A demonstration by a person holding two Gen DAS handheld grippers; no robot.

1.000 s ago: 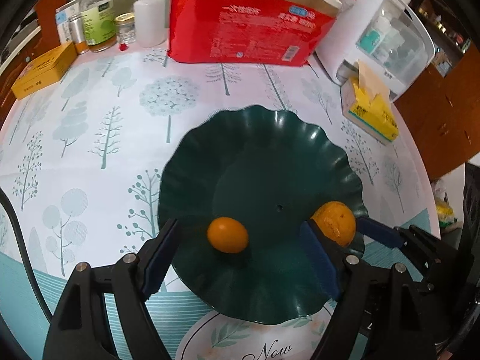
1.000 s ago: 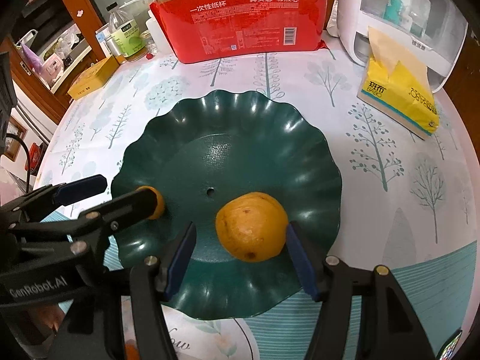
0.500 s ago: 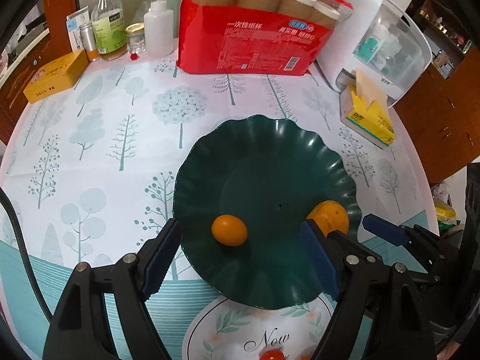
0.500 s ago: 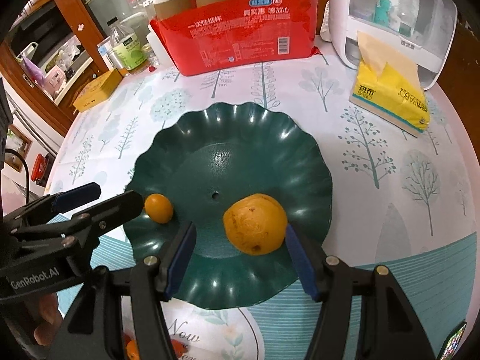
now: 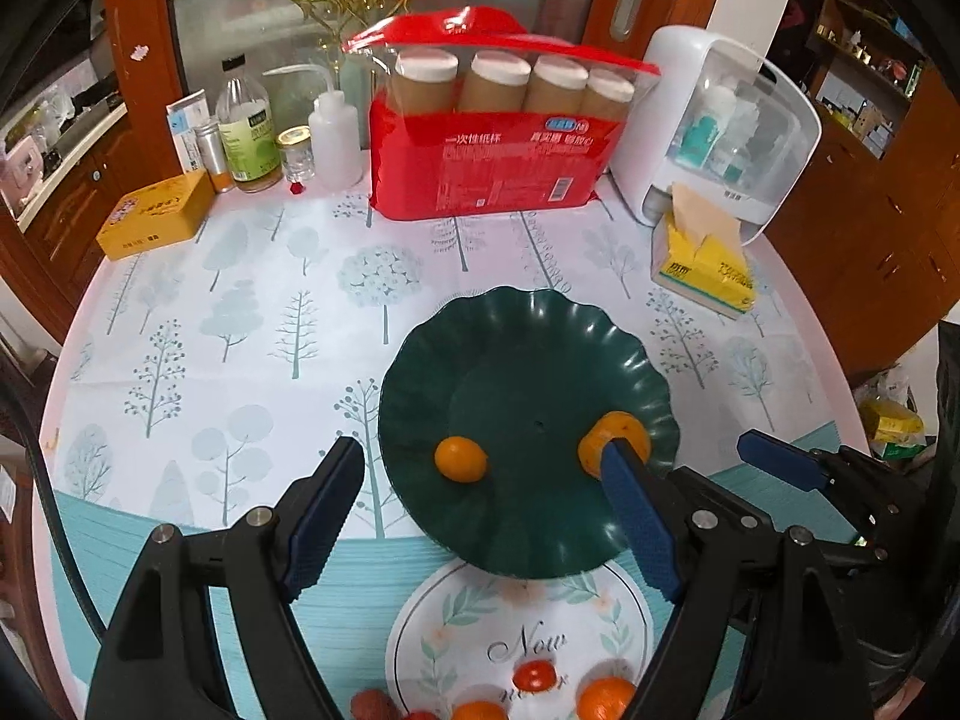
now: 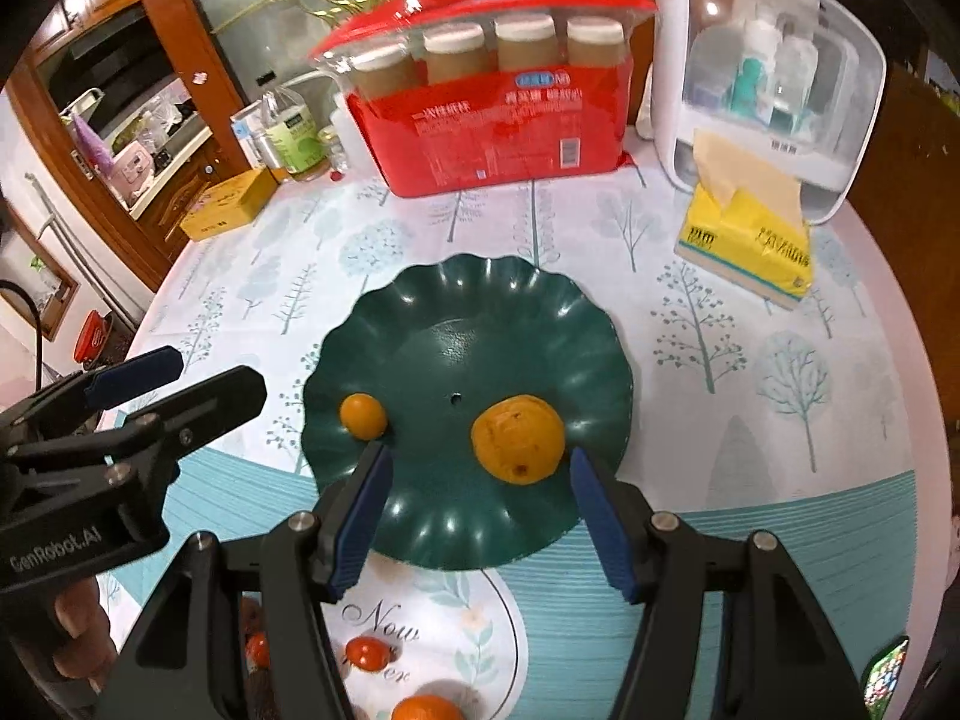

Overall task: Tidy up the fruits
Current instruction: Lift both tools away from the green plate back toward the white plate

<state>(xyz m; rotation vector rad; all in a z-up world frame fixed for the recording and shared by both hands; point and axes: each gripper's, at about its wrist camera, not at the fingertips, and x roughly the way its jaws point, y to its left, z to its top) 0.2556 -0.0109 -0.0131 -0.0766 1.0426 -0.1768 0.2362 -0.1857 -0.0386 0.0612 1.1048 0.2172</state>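
A dark green scalloped plate [image 5: 528, 354] [image 6: 480, 312] sits on the tree-print tablecloth. On it lie a small orange [image 5: 460, 459] [image 6: 362, 416] at the left and a larger orange [image 5: 618, 435] [image 6: 517, 439] at the right. My left gripper [image 5: 480, 504] is open and empty, hovering in front of the plate. My right gripper [image 6: 480, 486] is open and empty, just in front of the larger orange. Loose fruit lies near me on the table: a cherry tomato [image 5: 534, 673] [image 6: 366, 652], oranges [image 5: 606, 697] [image 6: 427, 708] and a red lychee [image 5: 373, 705].
At the back stand a red pack of paper cups [image 5: 492, 150], bottles [image 5: 246, 126], a yellow box [image 5: 157, 214], a white storage case [image 5: 720, 126] and a yellow tissue pack [image 5: 702, 264]. The other gripper shows in each view [image 5: 798, 468] [image 6: 120, 396].
Both grippers have pulled back and up from the plate, staying open. The two oranges stay on the plate. Loose fruit near the table's front edge has come into view.
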